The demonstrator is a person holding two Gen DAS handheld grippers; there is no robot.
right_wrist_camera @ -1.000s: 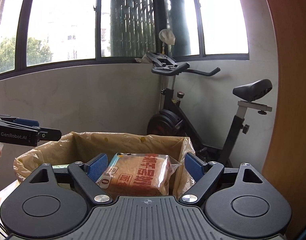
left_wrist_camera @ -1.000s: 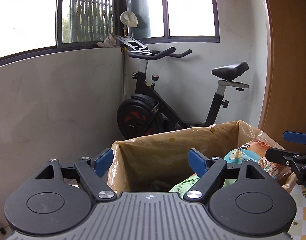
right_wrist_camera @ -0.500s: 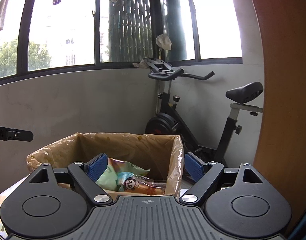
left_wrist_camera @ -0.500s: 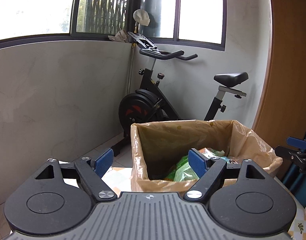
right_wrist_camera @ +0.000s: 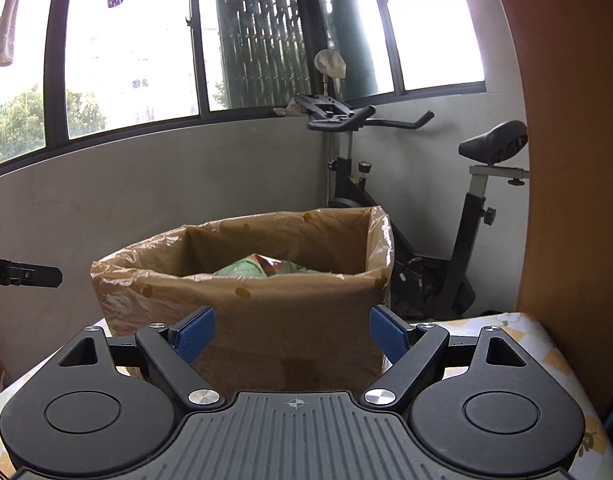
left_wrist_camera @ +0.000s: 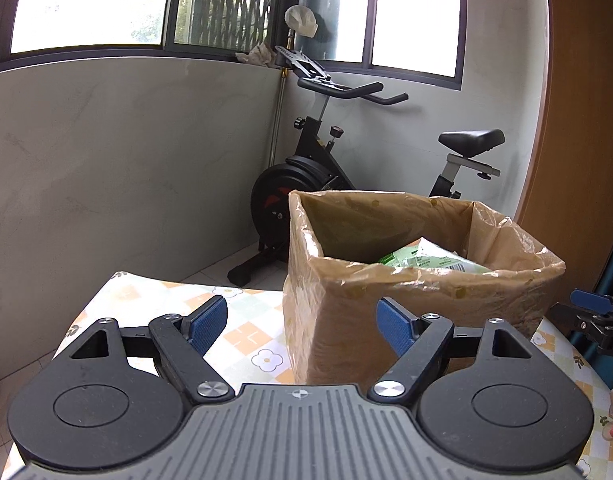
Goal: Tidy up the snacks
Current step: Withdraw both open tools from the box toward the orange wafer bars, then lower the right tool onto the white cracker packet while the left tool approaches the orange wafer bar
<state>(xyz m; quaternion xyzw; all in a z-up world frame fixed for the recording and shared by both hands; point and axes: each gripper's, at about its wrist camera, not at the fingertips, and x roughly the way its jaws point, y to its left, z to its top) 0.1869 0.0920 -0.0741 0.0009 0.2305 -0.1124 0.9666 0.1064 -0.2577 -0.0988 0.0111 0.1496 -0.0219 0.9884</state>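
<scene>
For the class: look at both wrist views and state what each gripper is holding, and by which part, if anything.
Nothing is held. The left gripper and right gripper both stand open and empty, short of the lined box with the snack packets inside.

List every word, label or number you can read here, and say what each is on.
"AI": white letters on the left gripper, cut off by the frame's left edge.
Green snack packet in the box: printed label, too small to read.
Right gripper: one white mark at the frame's edge, unreadable.
Nothing else legible.
</scene>
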